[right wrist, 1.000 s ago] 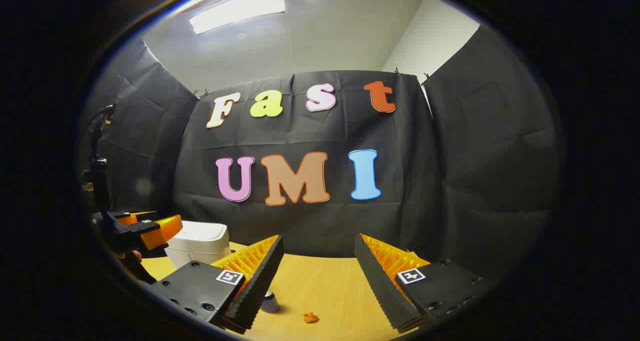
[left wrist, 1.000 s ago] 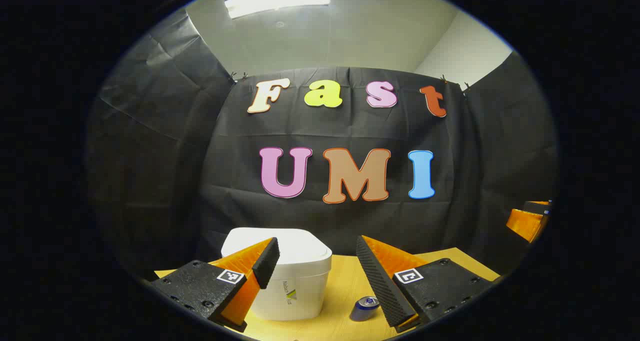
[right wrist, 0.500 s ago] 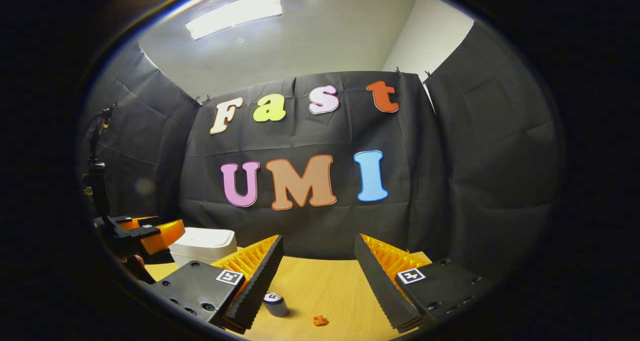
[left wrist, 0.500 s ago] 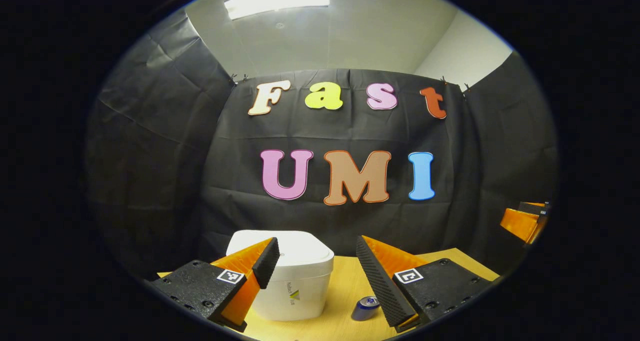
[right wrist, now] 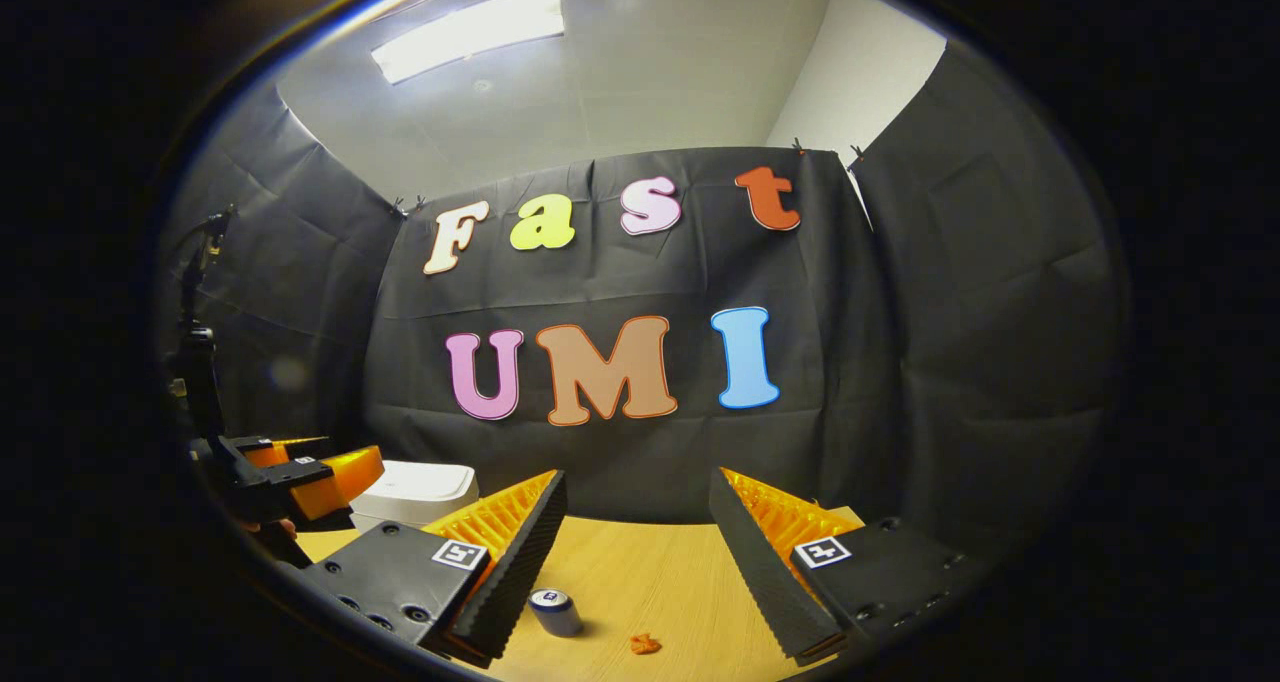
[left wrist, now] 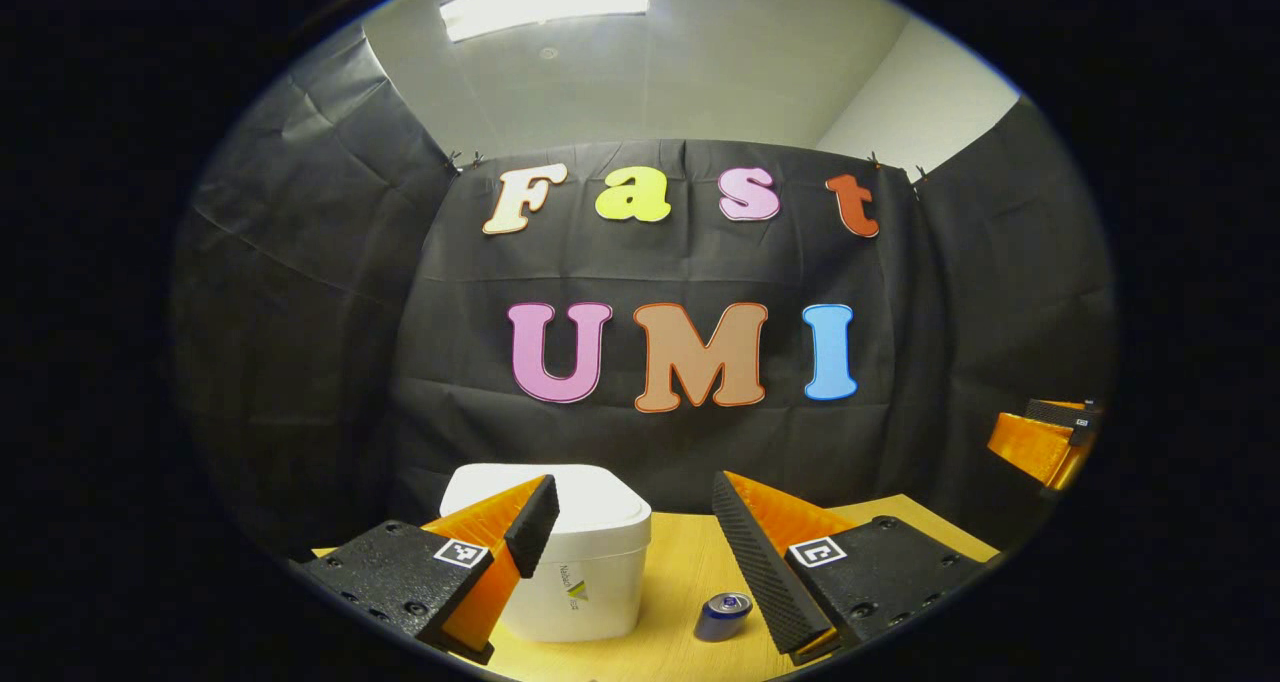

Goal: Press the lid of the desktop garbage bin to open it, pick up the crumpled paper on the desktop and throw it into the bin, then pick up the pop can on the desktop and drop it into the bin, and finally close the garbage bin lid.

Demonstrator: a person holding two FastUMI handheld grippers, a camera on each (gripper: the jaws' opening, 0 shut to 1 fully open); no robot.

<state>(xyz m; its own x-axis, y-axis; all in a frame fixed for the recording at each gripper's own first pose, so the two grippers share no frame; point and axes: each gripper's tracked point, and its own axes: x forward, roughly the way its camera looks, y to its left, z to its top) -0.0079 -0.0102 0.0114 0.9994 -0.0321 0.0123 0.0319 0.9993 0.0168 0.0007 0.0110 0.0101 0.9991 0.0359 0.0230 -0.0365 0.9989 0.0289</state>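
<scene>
Both grippers' fingers stand wide apart, holding nothing. The white bin (left wrist: 585, 562), lid shut, sits behind the left gripper (left wrist: 630, 542)'s left finger. The pop can (right wrist: 555, 610) and crumpled paper (right wrist: 645, 644) lie on the bench (right wrist: 650, 582) between the right gripper (right wrist: 635, 542)'s fingers. Paper likely light, soft: pinch anywhere. Can probably slippery, dentable: grip mid-body.

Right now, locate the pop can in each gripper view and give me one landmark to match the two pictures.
Left gripper view: the pop can lies on its side low in the picture, right of centre, beside the gripper's right-hand finger.
Right gripper view: it lies low, left of centre, beside the gripper's left-hand finger.
Shared landmark: the white garbage bin, lid closed, to the can's left in both.
</scene>
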